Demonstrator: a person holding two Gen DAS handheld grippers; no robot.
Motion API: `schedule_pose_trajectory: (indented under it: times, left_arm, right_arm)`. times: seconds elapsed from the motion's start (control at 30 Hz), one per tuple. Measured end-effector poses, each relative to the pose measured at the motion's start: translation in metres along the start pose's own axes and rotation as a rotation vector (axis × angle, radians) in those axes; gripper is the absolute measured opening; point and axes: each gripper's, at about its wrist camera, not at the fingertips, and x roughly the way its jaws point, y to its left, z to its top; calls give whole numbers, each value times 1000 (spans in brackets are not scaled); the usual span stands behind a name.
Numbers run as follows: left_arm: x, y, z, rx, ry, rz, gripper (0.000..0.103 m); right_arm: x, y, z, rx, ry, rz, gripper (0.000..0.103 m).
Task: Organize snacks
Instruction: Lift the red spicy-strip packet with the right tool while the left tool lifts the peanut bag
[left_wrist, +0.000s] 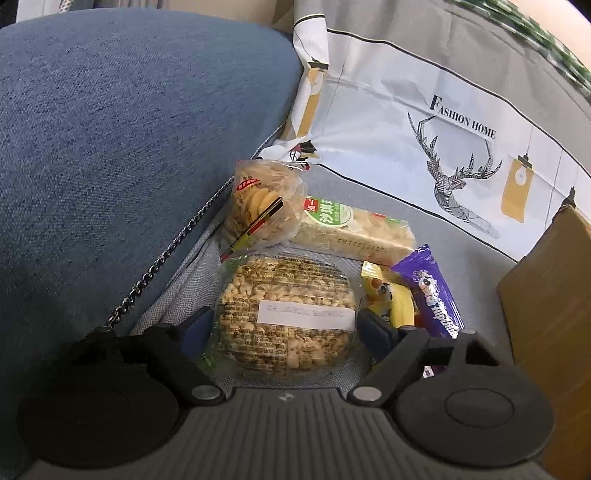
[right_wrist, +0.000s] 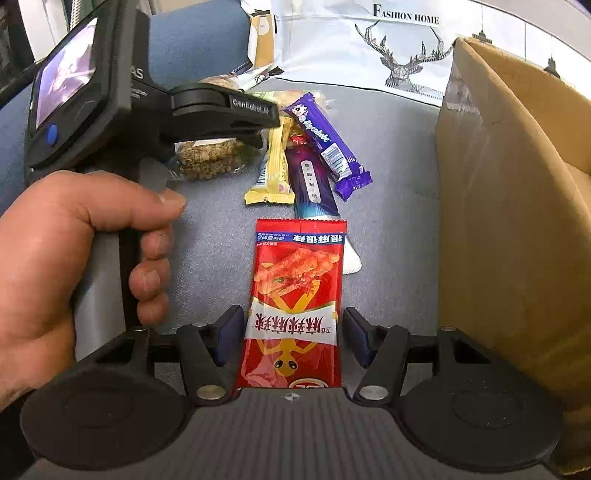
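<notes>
The left gripper (left_wrist: 284, 325) stands spread around the round puffed-grain cake (left_wrist: 286, 314) on the grey cushion (right_wrist: 388, 166), its pads clear of the wrapper. The right gripper (right_wrist: 293, 332) straddles the red snack packet (right_wrist: 295, 295) (pads not touching it), near the cushion's edge by the cardboard box (right_wrist: 509, 221).

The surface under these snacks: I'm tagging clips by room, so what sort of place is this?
Probably a living room at home, with the snacks laid out on a sofa seat. The signs: grey woven upholstery, a blue cushion beside it, and a printed "Fashion Home" cloth draped behind.
</notes>
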Motion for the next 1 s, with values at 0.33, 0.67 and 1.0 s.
schedule_pose_trajectory:
  times: [0.33,0.67,1.0]
  left_arm:
    - [-38,10,0,-39,3,-84,84]
    - [-100,7,-8,102,136,-232,84]
    - [-132,31,-25,69,97,-339,84]
  right_arm:
    - [-7,2,0,17,-26,13,49]
    - [-30,12,-16,-3,-49,14,48]
    - [-33,8,-32,-26,-47,42,48]
